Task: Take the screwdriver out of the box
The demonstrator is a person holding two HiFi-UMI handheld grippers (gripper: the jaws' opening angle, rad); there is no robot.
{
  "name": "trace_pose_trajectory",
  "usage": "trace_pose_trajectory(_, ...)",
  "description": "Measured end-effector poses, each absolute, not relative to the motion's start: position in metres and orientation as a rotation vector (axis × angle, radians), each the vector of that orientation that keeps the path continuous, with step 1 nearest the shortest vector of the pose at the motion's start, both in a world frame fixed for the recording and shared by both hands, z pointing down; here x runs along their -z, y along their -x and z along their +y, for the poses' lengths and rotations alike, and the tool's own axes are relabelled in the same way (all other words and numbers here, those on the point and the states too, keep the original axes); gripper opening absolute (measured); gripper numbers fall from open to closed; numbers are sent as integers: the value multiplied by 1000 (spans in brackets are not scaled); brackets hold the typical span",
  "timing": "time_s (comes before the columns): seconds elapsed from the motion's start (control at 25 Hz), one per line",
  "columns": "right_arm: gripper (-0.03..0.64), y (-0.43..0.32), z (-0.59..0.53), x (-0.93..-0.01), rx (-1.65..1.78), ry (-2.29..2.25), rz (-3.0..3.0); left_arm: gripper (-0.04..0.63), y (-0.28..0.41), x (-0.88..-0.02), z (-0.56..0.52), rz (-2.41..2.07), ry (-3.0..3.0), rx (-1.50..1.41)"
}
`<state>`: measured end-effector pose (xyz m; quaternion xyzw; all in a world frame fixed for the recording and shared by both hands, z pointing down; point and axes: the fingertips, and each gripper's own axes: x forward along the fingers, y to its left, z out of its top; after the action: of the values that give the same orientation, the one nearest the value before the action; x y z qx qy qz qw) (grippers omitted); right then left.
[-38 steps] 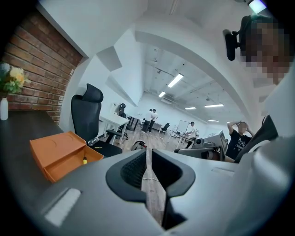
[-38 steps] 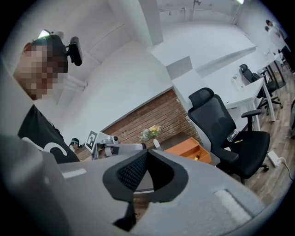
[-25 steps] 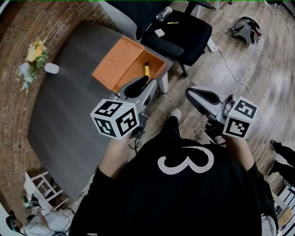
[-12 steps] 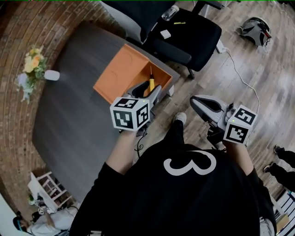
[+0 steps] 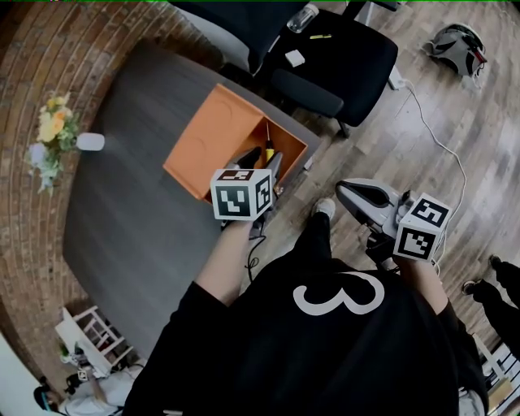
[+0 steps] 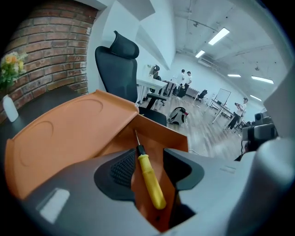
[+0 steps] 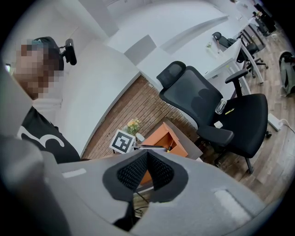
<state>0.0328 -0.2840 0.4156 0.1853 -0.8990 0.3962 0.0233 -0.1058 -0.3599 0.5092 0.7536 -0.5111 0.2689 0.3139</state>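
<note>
An orange box [image 5: 288, 146] stands open at the grey table's far edge, its lid [image 5: 215, 138] laid back flat. Inside it a yellow-handled screwdriver [image 5: 267, 154] leans against the wall, tip up. My left gripper [image 5: 262, 161] is tilted down over the box mouth, its jaws opening. In the left gripper view the screwdriver [image 6: 151, 179] shows in the gap of the left gripper [image 6: 150, 163], with neither pad touching it. My right gripper [image 5: 351, 189] hovers off the table above the floor. In the right gripper view the right gripper [image 7: 147, 154] is shut on nothing.
The grey table [image 5: 122, 211] carries a vase of flowers [image 5: 49, 130] and a small white object [image 5: 91, 141] at its left. A black office chair [image 5: 333, 57] holding a bottle [image 5: 302, 16] stands just beyond the box. A helmet-like thing [image 5: 459, 42] and a cable [image 5: 443, 138] lie on the floor.
My left gripper has moved forward and down to the box mouth, and its jaws have spread apart. The right gripper has sunk a little.
</note>
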Motion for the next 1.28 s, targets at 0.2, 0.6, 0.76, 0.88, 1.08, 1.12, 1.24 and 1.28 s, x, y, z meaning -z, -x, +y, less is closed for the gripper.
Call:
trace_pose_trajectory(0.2,-2,-37,-289,-424,-1265,-592,-2765,195,109,-527,-370,-1379,-1942,-736)
trace_pose_trajectory(0.6,0,-39,-292,-427,-1299,-615,-2768,143,112,-537,-367,-1356,-1847,-860)
trace_pose_trajectory(0.76,-2,-40,-289,-432,-1319,-618,-2761,133,112,-538,-367,-1353,-1853,-941)
trace_pose_trajectory(0.88,-1,-40,-289,-434,-1328,-620,-2757,110,114,-540,-368,-1350,-1839,-936)
trace_pose_trajectory(1.08,-2,-41,-288,-434,-1322,-618,-2762,106,115,-541,-368,-1353,-1819,-899)
trace_pose_trajectory(1.12,-2,-41,-288,-433,-1319,-619,-2764,106,116,-541,-368,-1354,-1817,-890)
trace_pose_trajectory(1.24,-2,-42,-288,-432,-1311,-623,-2764,102,118,-540,-367,-1353,-1815,-852)
trace_pose_trajectory(1.28,-2,-42,-287,-432,-1308,-624,-2763,101,117,-540,-366,-1345,-1817,-833)
